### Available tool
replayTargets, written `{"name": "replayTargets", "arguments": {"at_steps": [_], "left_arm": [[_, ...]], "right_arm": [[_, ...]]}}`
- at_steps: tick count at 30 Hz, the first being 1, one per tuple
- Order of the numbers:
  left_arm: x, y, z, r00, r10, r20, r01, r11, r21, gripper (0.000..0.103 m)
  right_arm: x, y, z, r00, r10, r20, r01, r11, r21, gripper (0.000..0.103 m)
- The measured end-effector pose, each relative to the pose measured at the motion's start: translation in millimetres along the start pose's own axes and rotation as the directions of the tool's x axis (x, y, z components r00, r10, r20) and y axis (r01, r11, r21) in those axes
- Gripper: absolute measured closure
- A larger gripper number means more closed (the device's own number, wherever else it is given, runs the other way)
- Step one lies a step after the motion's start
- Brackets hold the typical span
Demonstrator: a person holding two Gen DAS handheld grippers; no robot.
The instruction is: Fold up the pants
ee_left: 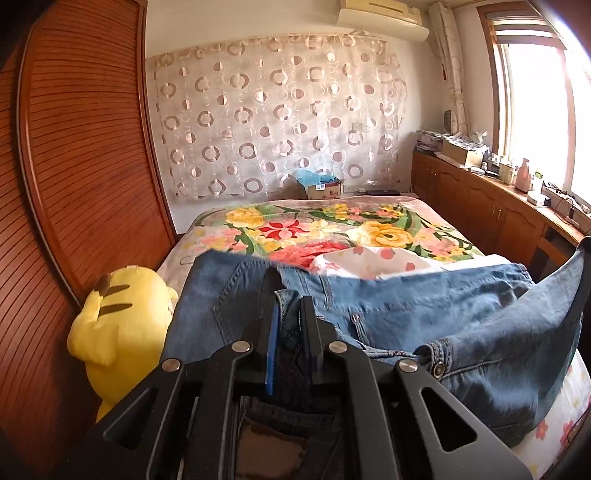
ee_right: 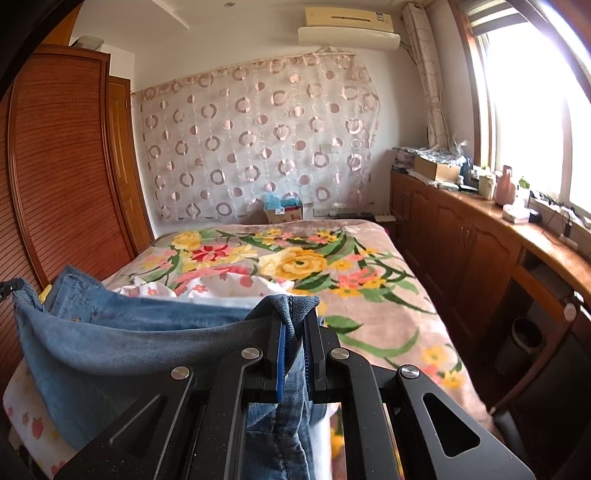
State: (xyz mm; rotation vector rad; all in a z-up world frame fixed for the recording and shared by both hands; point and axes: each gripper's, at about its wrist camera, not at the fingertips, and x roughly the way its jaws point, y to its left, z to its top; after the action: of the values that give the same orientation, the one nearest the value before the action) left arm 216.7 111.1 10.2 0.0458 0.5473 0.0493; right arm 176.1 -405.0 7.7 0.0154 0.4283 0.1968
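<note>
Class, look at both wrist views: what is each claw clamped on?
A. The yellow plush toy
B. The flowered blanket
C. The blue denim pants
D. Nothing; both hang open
C: the left claw and the right claw each pinch a fold of the denim pants.

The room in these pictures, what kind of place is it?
Most likely a home bedroom. A bed with a floral blanket fills the middle, a louvred wooden wardrobe lines one side, and a wall air conditioner hangs above a patterned curtain beside a sunny window.
</note>
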Motion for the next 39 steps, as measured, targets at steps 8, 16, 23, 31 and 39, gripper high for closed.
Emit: {"name": "replayTargets", "arguments": {"at_steps": [8, 16, 23, 31, 39], "left_arm": [[45.3, -1.5, 37.2, 1.0, 0.011, -0.004, -0.011, 1.0, 0.019, 0.091], [102.7, -2.5, 48.4, 0.997, 0.015, -0.07, -0.012, 0.999, 0.031, 0.091], [127.3, -4.3, 47.1, 0.993, 0.037, -0.111, -0.032, 0.998, 0.046, 0.091], [112.7, 1.2, 49.2, 0.996, 0.018, -0.093, -0.015, 0.999, 0.035, 0.057], [95.2, -23.4, 42.4, 0.991, -0.093, -0.097, 0.1, 0.993, 0.068, 0.022]], "right_arm": [[52.0, 0.0, 16.5, 0.999, -0.039, -0.022, 0.038, 0.999, -0.031, 0.095], [109.6, 16.1, 24.0, 0.99, -0.078, -0.113, 0.07, 0.995, -0.076, 0.095], [150.4, 26.9, 30.1, 0.974, -0.102, -0.205, 0.075, 0.988, -0.136, 0.095], [156.9, 22.4, 47.6, 0.966, -0.107, -0.233, 0.087, 0.992, -0.093, 0.078], [128.2, 27.5, 39.6, 0.98, -0.047, -0.192, 0.034, 0.997, -0.071, 0.061]]}}
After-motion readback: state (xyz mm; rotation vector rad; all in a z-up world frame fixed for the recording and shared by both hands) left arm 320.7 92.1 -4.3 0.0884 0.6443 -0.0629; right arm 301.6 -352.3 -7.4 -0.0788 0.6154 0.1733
